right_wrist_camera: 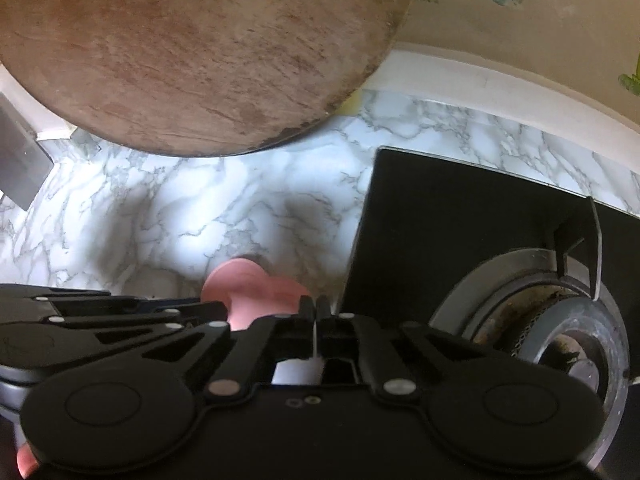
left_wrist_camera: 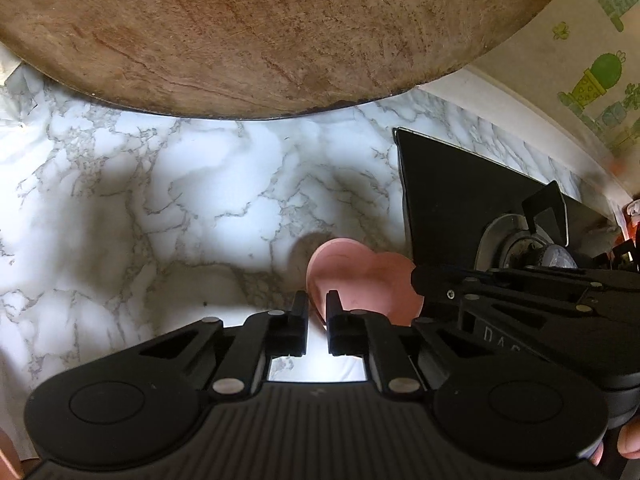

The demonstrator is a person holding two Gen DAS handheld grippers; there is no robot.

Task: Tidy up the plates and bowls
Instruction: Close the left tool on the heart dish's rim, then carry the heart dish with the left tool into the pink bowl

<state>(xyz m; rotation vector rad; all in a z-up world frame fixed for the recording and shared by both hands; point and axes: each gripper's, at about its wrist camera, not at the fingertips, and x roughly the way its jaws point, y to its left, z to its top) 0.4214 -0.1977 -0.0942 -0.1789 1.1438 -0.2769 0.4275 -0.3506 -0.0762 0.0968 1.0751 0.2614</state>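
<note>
A white marble-patterned surface (left_wrist_camera: 208, 184) runs back to a cream wall papered with green cactus prints (left_wrist_camera: 596, 76), and a large round worn wooden board (left_wrist_camera: 260, 32) leans over its far part. To the right lies a black glass hob (right_wrist_camera: 460, 216) with a grey metal burner ring (right_wrist_camera: 532, 304), its edge just beside the task's thing. That thing, a small pink dish (left_wrist_camera: 360, 280), whether plate or shallow bowl I cannot tell, sits on the surface close in front of both tools. The left tool (left_wrist_camera: 317, 304) stands slightly parted, with the dish's near edge in or just beyond the gap; a firm grasp is not shown. The right tool (right_wrist_camera: 317, 312) is nearly clenched on something thin and pale, possibly a rim; I cannot tell what. The dish looks light, stiff and smooth, likely breakable, so its rim is the sensible hold. Open surface lies left and ahead; the hob edge and the leaning board limit movement.
</note>
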